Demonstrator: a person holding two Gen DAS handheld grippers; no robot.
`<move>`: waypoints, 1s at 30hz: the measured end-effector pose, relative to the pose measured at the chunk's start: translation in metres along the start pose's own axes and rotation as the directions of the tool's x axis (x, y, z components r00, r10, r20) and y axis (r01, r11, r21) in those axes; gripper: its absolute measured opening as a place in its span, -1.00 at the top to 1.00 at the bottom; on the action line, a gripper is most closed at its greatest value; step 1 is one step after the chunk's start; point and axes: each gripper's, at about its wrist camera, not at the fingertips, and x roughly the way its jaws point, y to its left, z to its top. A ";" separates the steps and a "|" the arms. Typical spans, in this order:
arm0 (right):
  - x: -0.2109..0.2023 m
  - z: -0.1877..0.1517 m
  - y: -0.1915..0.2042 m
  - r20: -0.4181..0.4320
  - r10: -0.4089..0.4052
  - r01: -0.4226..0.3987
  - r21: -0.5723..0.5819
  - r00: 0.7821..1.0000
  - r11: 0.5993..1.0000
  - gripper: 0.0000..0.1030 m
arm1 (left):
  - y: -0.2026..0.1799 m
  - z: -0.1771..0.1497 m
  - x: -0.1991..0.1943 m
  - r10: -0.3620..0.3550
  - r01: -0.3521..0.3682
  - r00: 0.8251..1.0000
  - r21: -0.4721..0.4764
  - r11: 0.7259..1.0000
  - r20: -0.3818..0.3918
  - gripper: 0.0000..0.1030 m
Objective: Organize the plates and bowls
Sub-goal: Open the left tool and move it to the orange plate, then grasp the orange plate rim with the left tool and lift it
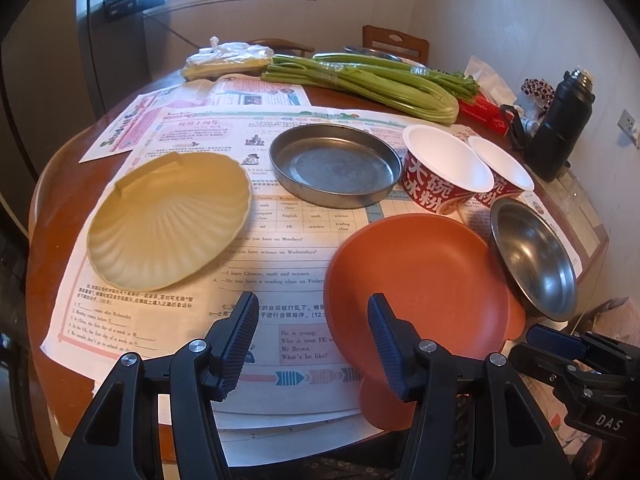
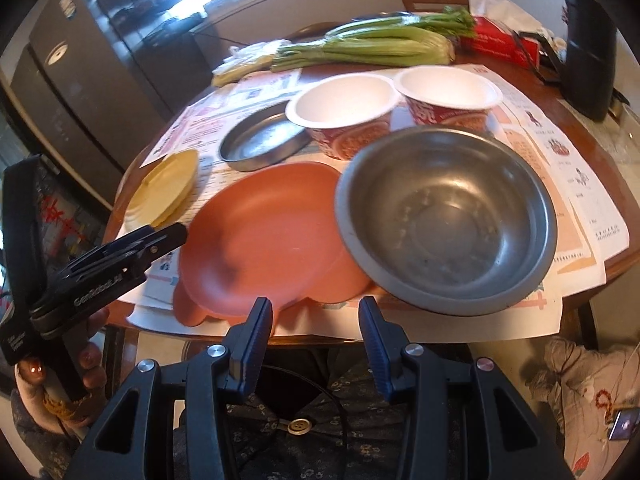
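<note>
An orange plate lies at the table's near edge, with a steel bowl resting on its right rim. A yellow shell-shaped plate lies to the left, a flat steel pan behind, and two red-and-white paper bowls at the back right. My left gripper is open over the orange plate's left edge. My right gripper is open and empty, just short of the orange plate and steel bowl. The left gripper also shows there.
Printed paper sheets cover the round wooden table. Celery, a plastic bag, a red tissue box and a black flask stand at the back. A chair is behind.
</note>
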 end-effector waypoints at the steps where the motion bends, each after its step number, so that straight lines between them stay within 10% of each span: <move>1: 0.001 0.000 -0.001 0.001 0.006 -0.006 0.010 1.000 1.000 0.13 | 0.000 0.000 0.002 0.000 0.000 1.000 0.002 1.000 -0.004 -0.14; 30: 0.040 0.023 0.035 0.039 -0.029 0.032 -0.075 0.999 0.997 0.12 | 0.018 0.005 0.038 0.008 -0.009 1.000 -0.044 0.999 -0.030 0.00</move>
